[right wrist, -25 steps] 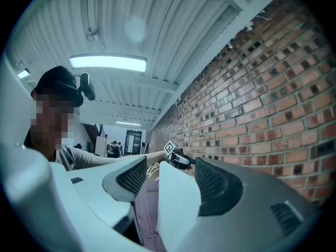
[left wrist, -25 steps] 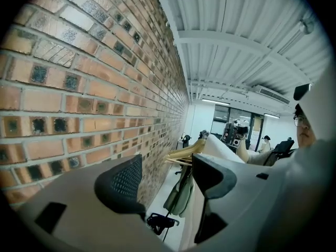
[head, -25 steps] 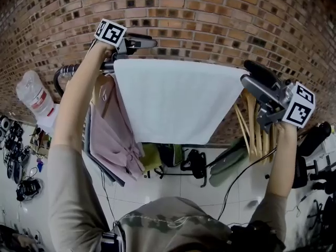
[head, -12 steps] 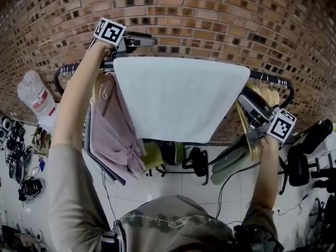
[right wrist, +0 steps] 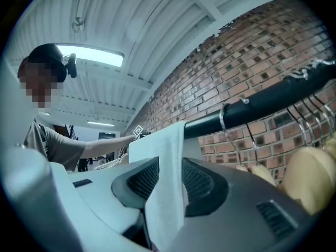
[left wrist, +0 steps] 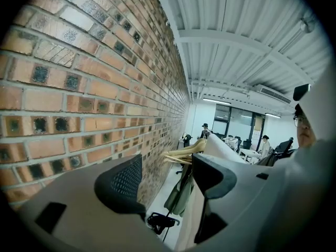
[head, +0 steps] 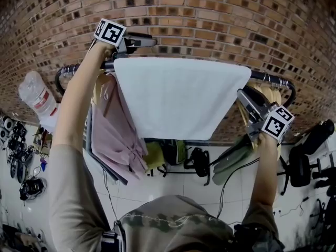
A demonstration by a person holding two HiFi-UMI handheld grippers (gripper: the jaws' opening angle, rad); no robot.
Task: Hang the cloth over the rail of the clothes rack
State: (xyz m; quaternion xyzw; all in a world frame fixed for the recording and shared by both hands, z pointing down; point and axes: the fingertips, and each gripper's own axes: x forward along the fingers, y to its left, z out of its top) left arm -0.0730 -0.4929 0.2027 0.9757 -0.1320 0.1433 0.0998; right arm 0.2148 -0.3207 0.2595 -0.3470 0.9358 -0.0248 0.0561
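light: even, bright, from ceiling strip | edges: fisheye bend, dark corners | focus: sharp

Your right gripper dropped from beside the cloth's top corner to its right edge; jaws just closed, pinching that edge.

Arms aloft — left gripper agape

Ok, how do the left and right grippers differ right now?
Left gripper: jaws apart, nothing between them. Right gripper: jaws have just been closing, pads on the edge of the cloth. In the head view the left gripper sits above the rail, the right gripper just below it. Both flank the hanging cloth.
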